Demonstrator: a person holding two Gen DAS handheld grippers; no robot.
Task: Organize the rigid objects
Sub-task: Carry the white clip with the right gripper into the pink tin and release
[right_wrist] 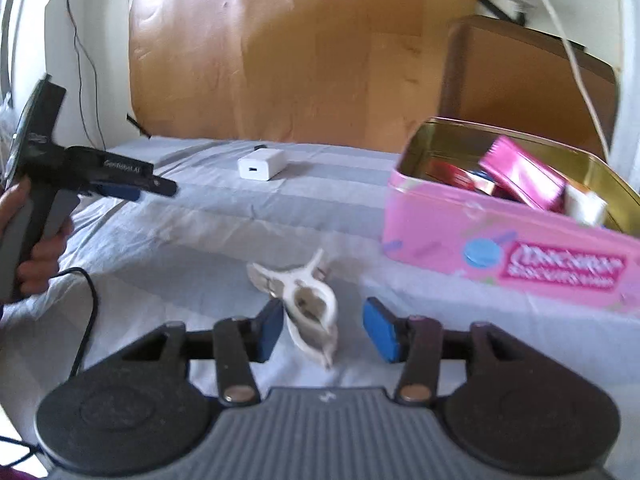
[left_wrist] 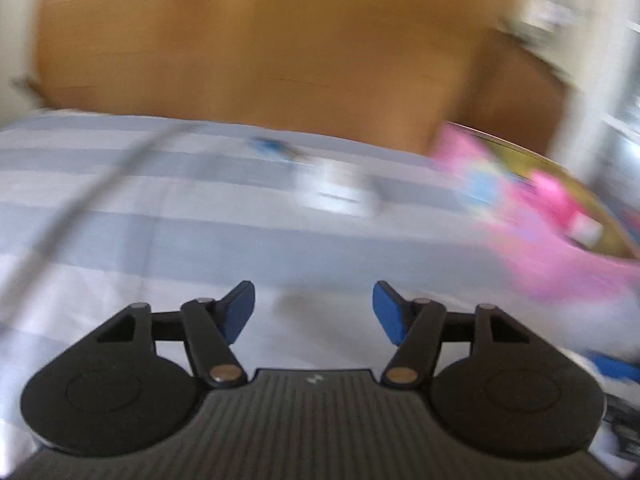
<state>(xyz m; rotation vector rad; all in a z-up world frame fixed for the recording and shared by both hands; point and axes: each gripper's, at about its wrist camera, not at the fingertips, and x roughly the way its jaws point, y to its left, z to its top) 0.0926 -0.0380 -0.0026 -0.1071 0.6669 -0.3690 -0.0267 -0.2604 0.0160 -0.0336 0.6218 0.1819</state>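
Note:
A white plastic clip [right_wrist: 308, 304] lies on the striped sheet between the open pads of my right gripper [right_wrist: 325, 332], which is empty. A white charger block [right_wrist: 262, 164] sits farther back; it shows blurred in the left wrist view [left_wrist: 336, 188]. A pink tin box [right_wrist: 508, 248] with a gold inside stands at the right and holds a magenta packet [right_wrist: 520, 176] and other small items; it is blurred in the left wrist view [left_wrist: 540, 216]. My left gripper [left_wrist: 314, 312] is open and empty above the sheet; it also shows at the left in the right wrist view [right_wrist: 160, 188].
The sheet-covered surface [right_wrist: 200, 232] ends at a brown cardboard backdrop [right_wrist: 280, 48]. A brown box [right_wrist: 528, 80] stands behind the tin. A black cable [right_wrist: 90, 312] trails at the left. A small dark item [right_wrist: 260, 147] lies behind the charger.

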